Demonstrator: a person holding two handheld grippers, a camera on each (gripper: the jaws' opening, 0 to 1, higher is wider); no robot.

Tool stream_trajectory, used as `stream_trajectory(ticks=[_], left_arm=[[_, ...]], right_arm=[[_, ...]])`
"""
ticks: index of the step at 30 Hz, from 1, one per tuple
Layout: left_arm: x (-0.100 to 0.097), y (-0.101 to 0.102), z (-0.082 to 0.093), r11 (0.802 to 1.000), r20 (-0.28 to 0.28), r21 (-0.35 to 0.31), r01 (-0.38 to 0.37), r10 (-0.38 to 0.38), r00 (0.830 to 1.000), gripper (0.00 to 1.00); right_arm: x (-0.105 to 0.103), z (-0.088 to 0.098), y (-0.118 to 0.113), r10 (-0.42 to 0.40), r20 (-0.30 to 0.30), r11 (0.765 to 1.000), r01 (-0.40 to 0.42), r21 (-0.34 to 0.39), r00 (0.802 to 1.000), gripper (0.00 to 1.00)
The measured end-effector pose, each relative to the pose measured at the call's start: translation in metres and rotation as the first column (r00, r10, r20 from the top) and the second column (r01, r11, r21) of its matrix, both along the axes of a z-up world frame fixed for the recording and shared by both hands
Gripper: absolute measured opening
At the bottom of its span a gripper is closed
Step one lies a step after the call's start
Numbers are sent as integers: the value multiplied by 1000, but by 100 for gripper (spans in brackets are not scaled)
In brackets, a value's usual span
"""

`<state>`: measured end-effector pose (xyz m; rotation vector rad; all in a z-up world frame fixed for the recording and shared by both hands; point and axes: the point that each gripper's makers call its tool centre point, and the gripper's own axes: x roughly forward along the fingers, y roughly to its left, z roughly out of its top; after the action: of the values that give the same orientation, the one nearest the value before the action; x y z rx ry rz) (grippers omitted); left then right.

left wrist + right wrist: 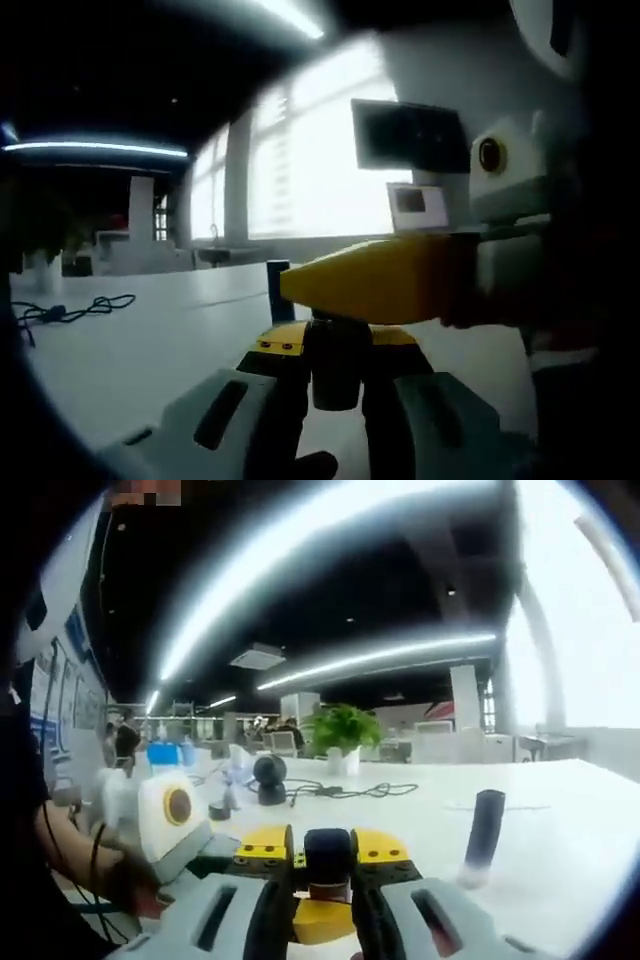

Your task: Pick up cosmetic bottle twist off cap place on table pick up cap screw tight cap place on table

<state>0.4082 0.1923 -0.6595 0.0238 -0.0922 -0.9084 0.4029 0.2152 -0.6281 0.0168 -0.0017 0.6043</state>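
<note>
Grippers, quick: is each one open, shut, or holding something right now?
Left gripper: closed on the dark cylindrical cosmetic bottle.
Right gripper: closed on the same bottle.

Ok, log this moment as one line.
left tongs: shut on dark bottle | right tongs: around its top, grip unclear | dark cylinder: upright on table

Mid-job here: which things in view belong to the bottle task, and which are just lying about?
Job:
- dark cylindrical cosmetic bottle, clamped in the jaws of left gripper and right gripper
- white table

Lying about:
- black cable
- green potted plant
- black round device
- dark upright cylinder, standing untouched
</note>
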Motion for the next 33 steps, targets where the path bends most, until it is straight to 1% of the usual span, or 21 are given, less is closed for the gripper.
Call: stream_trajectory(ticks=[3, 4, 6, 12, 18, 25, 27, 28, 33], left_arm=[[1, 1, -1, 1000, -5, -5, -11, 11, 1000, 10], [1, 2, 0, 1000, -6, -6, -16, 15, 1000, 10], [2, 3, 0, 1000, -8, -9, -20, 20, 1000, 10], [1, 2, 1, 1000, -8, -10, -11, 11, 1000, 10], [-6, 0, 2, 999, -7, -15, 44, -44, 999, 9], [-15, -3, 1, 994, -8, -5, 108, -109, 994, 9], [-20, -5, 1, 990, -15, -7, 141, -141, 990, 9], [-21, -6, 2, 988, -7, 1, 154, -154, 988, 9], [-28, -8, 3, 979, 1, 9, 202, -202, 979, 9]], right_arm=[[1, 0, -1, -10, -9, 1000, 10, 10, 1000, 13], [2, -2, -1, -20, -9, 1000, 20, -11, 1000, 12], [1, -3, 0, -19, -1, 999, 19, -29, 1000, 12], [0, -4, -1, -25, -1, 999, 25, -31, 1000, 11], [-5, -3, -3, 12, 2, 999, -11, -41, 1000, 11], [-13, -4, -2, 81, -3, 995, -81, -59, 997, 11], [-16, -4, -2, 104, -5, 993, -104, -63, 995, 11], [-17, -4, -2, 108, -6, 992, -109, -63, 994, 11], [-26, -1, -3, 167, 16, 983, -165, -84, 986, 11]])
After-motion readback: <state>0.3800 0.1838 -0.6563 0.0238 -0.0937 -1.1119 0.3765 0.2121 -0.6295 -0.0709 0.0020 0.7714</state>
